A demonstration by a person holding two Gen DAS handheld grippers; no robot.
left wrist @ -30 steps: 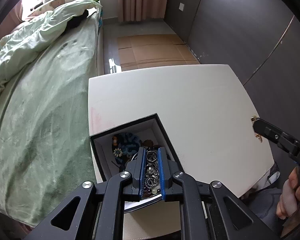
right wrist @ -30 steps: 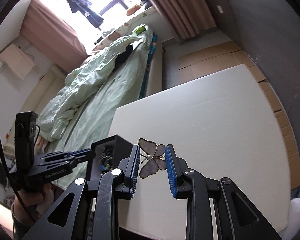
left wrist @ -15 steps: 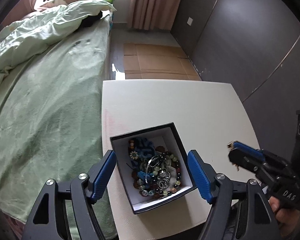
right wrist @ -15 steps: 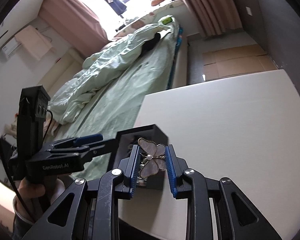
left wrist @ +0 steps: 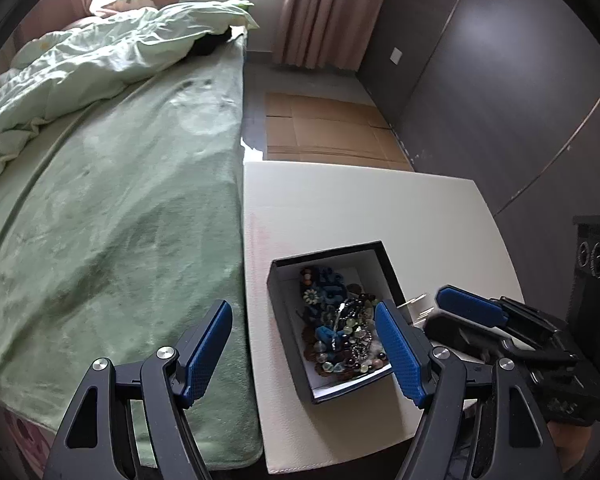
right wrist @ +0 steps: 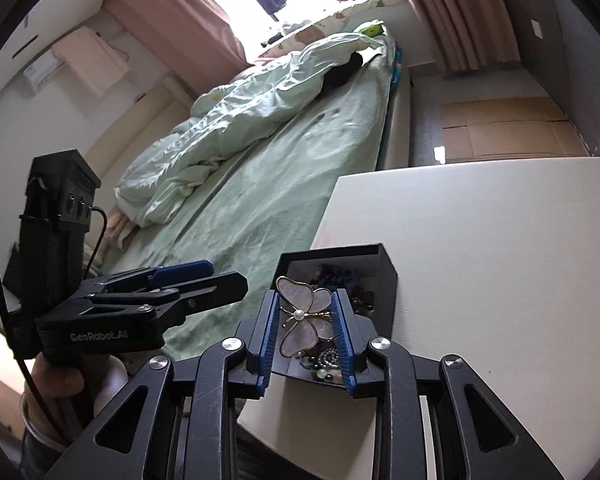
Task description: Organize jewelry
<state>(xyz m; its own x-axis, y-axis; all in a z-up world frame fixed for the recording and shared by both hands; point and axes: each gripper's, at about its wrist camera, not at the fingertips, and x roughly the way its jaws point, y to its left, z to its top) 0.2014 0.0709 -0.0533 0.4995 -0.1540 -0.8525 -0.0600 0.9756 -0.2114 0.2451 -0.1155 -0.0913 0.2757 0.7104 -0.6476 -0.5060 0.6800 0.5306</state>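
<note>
A black box (left wrist: 328, 252) with a white lining stands near the left edge of the white table (left wrist: 360, 208) and holds a pile of beaded jewelry (left wrist: 340, 332). My left gripper (left wrist: 302, 312) hangs open and empty above the box's left side. My right gripper (right wrist: 306, 296) holds a pearly butterfly brooch (right wrist: 300, 320) over the near end of the box (right wrist: 380, 264). Its jaws are opening, and the wings still touch both pads. In the left wrist view the right gripper (left wrist: 436, 308) comes in from the right, with a pale edge of the brooch (left wrist: 414, 302) showing.
A bed with a green blanket (left wrist: 100, 220) runs along the table's left edge. Flattened cardboard (left wrist: 324, 128) lies on the floor beyond the table. A dark wall (left wrist: 500, 100) stands to the right. A hand (right wrist: 60, 380) holds the left gripper (right wrist: 224, 274).
The left gripper opened wide, let go of the beads in the box and drew back. The right gripper carried the brooch leftward across the table until it was over the box.
</note>
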